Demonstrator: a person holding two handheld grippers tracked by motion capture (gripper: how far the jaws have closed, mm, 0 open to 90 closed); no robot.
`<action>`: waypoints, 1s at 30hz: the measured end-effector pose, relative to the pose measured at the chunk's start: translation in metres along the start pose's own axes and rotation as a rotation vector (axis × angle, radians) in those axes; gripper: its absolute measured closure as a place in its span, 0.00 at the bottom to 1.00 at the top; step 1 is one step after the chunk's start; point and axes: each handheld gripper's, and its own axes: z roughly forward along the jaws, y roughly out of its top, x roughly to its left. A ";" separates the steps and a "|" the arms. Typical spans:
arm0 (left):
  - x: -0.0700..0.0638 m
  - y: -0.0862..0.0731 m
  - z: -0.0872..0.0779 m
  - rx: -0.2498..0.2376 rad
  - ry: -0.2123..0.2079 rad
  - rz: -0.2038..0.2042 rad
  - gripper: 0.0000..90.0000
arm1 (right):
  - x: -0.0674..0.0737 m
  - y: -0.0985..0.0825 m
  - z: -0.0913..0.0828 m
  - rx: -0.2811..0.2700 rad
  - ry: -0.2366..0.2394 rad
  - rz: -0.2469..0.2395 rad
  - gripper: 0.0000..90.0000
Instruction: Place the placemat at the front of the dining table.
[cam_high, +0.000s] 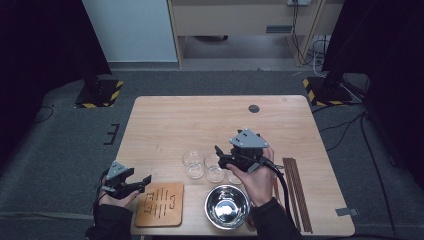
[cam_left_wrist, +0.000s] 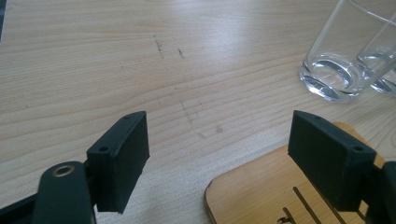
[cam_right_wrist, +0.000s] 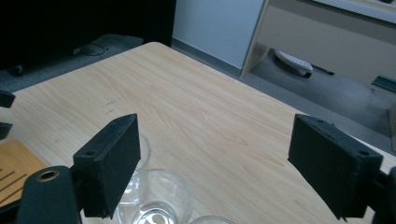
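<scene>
Three clear drinking glasses (cam_high: 194, 164) stand close together at the middle of the wooden table (cam_high: 200, 120). My right gripper (cam_high: 218, 154) hovers just above them, open, with nothing between its jaws. In the right gripper view the gripper (cam_right_wrist: 215, 140) looks over the glasses (cam_right_wrist: 154, 200) from above. My left gripper (cam_high: 142, 181) rests open at the table's front left, beside a slotted wooden board (cam_high: 161, 204). In the left gripper view the gripper (cam_left_wrist: 217, 140) frames bare tabletop, with the board (cam_left_wrist: 261, 196) under its right jaw and a glass (cam_left_wrist: 336, 60) farther off.
A shiny steel bowl (cam_high: 227, 206) sits at the front edge, just below the glasses. Several dark chopsticks (cam_high: 296, 192) lie lengthwise along the right side. A small round cap (cam_high: 254, 108) marks the far part of the table. Black stands flank the table on the floor.
</scene>
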 end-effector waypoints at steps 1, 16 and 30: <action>0.000 0.000 0.000 0.000 0.000 0.000 0.22 | 0.002 0.001 0.001 -0.003 0.003 -0.002 0.18; 0.001 -0.001 0.001 0.008 -0.001 -0.005 0.22 | 0.033 0.009 0.013 0.002 0.050 -0.018 0.18; 0.002 -0.001 0.001 0.008 0.000 -0.005 0.22 | 0.069 0.013 0.026 0.007 0.117 -0.037 0.18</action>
